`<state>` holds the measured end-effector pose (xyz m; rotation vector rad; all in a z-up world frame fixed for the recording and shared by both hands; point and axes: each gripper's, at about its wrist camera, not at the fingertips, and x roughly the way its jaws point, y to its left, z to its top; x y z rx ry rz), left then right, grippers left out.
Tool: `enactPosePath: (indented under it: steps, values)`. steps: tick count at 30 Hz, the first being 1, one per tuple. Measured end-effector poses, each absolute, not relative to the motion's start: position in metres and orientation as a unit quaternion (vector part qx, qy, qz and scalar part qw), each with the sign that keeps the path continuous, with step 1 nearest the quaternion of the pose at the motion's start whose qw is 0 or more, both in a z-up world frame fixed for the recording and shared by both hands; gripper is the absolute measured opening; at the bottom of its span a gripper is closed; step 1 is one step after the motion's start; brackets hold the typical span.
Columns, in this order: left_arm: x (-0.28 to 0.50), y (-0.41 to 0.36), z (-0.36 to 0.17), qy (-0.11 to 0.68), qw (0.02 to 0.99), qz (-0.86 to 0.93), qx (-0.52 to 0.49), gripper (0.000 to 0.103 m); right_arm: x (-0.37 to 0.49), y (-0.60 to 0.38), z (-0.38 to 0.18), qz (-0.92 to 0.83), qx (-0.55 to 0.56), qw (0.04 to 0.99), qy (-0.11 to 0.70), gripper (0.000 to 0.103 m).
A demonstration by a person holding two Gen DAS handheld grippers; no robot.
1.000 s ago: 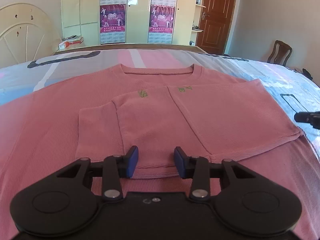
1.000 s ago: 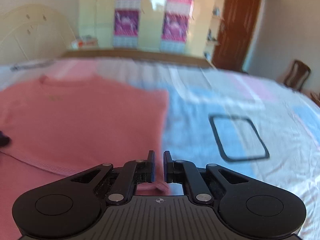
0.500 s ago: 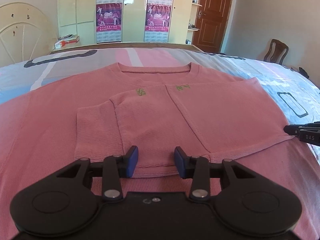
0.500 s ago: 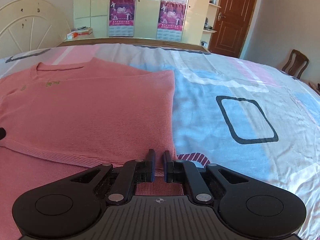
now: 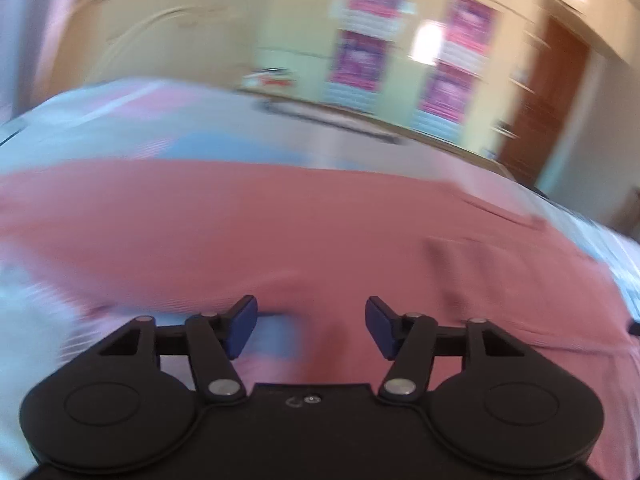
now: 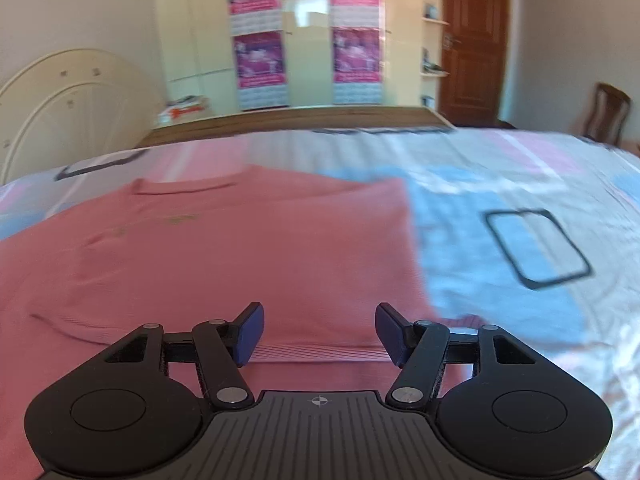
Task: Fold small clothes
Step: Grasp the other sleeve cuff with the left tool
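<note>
— Pink sweater (image 6: pixel 248 248) where, relative to the right gripper (image 6: pixel 319 334)?

— Spread flat on the bed (image 6: pixel 520 184), mostly ahead of the fingers and off to their left. Ribbed edge of the folded-over layer (image 6: pixel 320 352) running crosswise right between the blue pads, just beyond the tips. Straight folded side edge off ahead-right of the fingers, with bare patterned bedsheet beyond it.

— Gripping anything?

— No. Fingers parted wide and opening further, cloth lying under the gap but not pinched.

— And the left gripper (image 5: pixel 311 328)?

— Badly blurred view, so only coarse reading possible. Fingers also spreading, nothing clamped between them. Pink knit filling the space ahead and to the right of those fingers; pale sheet showing to their left and a bluish patch just behind the left pad. Seemingly near the garment's left border, though exact edge impossible to pick out.

— Long axis of the garment?

— Neckline (image 6: pixel 188 184) far ahead of the right fingers, hem end close in: length running away from the fingers, width across them.

— Nearer hand for the unfolded side?

— Probably the left, judging by sheet beside its fingers; right side looking already folded in. Likely next need: a pinch at the left border, then a carry rightward across the body. Only a judgement, given the blur.
</note>
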<state>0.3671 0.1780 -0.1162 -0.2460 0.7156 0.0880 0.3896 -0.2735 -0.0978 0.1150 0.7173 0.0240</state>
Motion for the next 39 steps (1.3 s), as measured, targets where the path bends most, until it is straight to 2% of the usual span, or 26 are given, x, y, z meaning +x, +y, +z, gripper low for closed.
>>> enactPosePath:
  steps: [1, 5, 6, 8, 11, 23, 26, 27, 28, 31, 35, 39]
  values:
    - [0.360, 0.200, -0.118, 0.349, 0.925, 0.059, -0.138, 0.046, 0.391, -0.264, -0.097, 0.018, 0.055, 0.935, 0.350, 0.062]
    - [0.335, 0.267, -0.118, 0.332, 0.915, 0.121, -0.192, 0.045, 0.403, -0.235, -0.098, 0.037, 0.063, 0.931, 0.358, 0.043]
    - [0.332, 0.283, -0.115, 0.327, 0.913, 0.138, -0.201, 0.045, 0.405, -0.230, -0.099, 0.039, 0.068, 0.929, 0.361, 0.041]
    - [0.323, 0.313, -0.117, 0.318, 0.905, 0.167, -0.230, 0.044, 0.410, -0.220, -0.100, 0.042, 0.075, 0.927, 0.365, 0.041]
    - [0.314, 0.357, -0.122, 0.297, 0.888, 0.191, -0.294, 0.035, 0.414, -0.204, -0.101, 0.052, 0.073, 0.925, 0.369, 0.041]
    - [0.307, 0.458, -0.149, 0.183, 0.835, 0.211, -0.475, 0.033, 0.425, -0.164, -0.099, 0.066, 0.063, 0.921, 0.378, 0.041]
    - [0.308, 0.467, -0.151, 0.173, 0.827, 0.214, -0.490, 0.028, 0.426, -0.163, -0.098, 0.065, 0.063, 0.921, 0.378, 0.041]
    - [0.310, 0.469, -0.150, 0.176, 0.826, 0.218, -0.490, 0.014, 0.426, -0.164, -0.098, 0.064, 0.064, 0.921, 0.378, 0.041]
    - [0.313, 0.469, -0.147, 0.179, 0.829, 0.211, -0.486, 0.006, 0.426, -0.165, -0.098, 0.063, 0.065, 0.921, 0.378, 0.041]
    - [0.325, 0.444, -0.119, 0.157, 0.876, 0.138, -0.435, 0.005, 0.426, -0.170, -0.098, 0.059, 0.070, 0.921, 0.379, 0.041]
    - [0.362, 0.373, -0.078, 0.186, 0.920, 0.044, -0.343, 0.005, 0.422, -0.177, -0.096, 0.056, 0.075, 0.923, 0.374, 0.041]
    - [0.396, 0.296, -0.061, 0.213, 0.932, -0.021, -0.292, 0.005, 0.417, -0.187, -0.094, 0.051, 0.086, 0.924, 0.370, 0.041]
